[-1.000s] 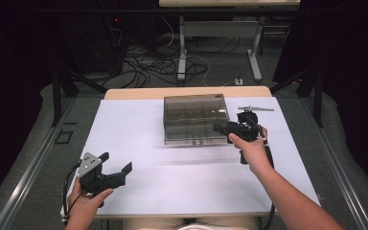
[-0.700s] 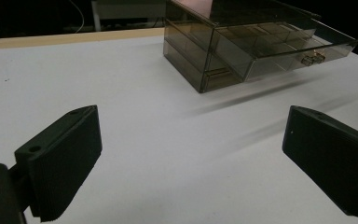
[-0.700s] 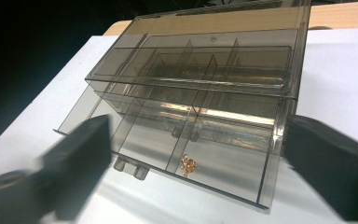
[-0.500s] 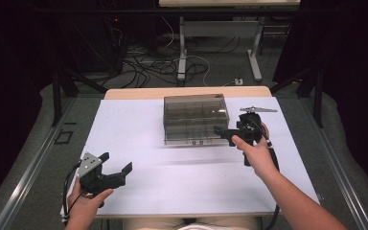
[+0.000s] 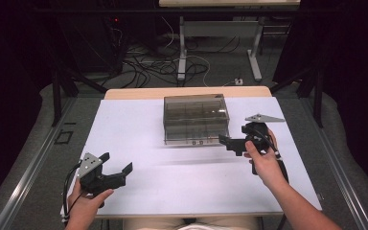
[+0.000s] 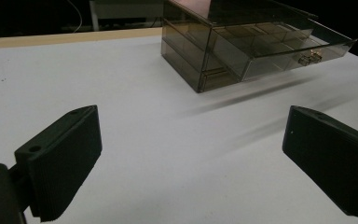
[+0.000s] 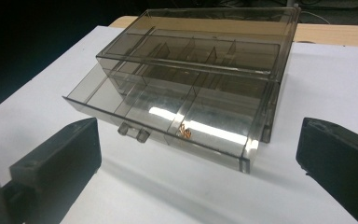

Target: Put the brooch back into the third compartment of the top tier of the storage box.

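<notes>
At the near left corner of the white surface (image 5: 139, 139), the left gripper (image 5: 117, 168) rests low in the person's hand. Its fingers (image 6: 60, 158) are spread wide and released, with bare surface between them. It points toward the middle and is well apart from everything else.

Toward the far middle sits the box (image 5: 195, 117), a smoky clear plastic case with compartments. Its upper drawer (image 7: 168, 112) is pulled out toward the near side, hanging past the front of the case. The drawer is split by dividers, and a small gold-coloured thing (image 7: 185, 132) lies in one compartment close to the front wall. Two little round knobs (image 7: 135, 132) stick out of the drawer front.

To the right of the box is the right gripper (image 5: 230, 142), just beside the drawer's near right corner and pointing left at it. Its fingers (image 7: 60, 163) have just been opening and stand wide apart, released. The drawer front lies ahead of them and apart, not between them.
</notes>
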Tool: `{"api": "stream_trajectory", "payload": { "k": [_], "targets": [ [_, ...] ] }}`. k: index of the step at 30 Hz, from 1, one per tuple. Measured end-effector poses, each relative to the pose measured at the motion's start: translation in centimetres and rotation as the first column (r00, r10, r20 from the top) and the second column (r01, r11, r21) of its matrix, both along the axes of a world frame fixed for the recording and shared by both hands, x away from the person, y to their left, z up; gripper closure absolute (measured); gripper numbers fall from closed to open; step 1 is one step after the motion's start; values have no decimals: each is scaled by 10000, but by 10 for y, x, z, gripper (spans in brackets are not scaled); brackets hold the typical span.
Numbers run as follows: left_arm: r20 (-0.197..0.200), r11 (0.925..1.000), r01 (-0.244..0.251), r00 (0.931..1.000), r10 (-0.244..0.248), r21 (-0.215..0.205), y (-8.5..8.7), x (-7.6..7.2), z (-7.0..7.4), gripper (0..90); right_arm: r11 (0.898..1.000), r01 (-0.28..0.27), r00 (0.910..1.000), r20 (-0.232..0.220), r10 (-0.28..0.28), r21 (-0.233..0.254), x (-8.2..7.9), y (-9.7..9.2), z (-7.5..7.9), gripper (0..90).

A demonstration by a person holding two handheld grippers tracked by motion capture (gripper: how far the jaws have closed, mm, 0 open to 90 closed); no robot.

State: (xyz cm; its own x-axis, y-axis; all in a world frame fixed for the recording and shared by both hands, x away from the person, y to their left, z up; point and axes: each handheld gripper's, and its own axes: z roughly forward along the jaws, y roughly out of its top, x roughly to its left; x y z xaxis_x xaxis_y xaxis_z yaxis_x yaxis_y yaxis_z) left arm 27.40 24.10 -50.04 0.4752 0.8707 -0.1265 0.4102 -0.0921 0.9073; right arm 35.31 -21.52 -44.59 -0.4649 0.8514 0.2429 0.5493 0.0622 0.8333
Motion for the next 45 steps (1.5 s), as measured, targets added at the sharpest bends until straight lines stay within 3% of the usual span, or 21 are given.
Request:
{"api": "stream_trajectory", "payload": {
  "k": [15, 32, 45],
  "targets": [
    [-4, 10000, -33, 10000, 33, 49, 0, 0, 0, 46, 9987, 502, 9986, 147, -500, -102, -25, -37, -11, 0],
    [-29, 10000, -77, 10000, 77, 0, 0, 0, -1, 47, 9891, 1182, 9922, 494, -1142, -883, -36, -71, -36, 0],
    [-31, 9999, -114, 9999, 114, -36, 0, 0, -1, 46, 9813, 1829, 9831, 24, -1831, -603, -35, -94, -59, 2]
  ]
}}
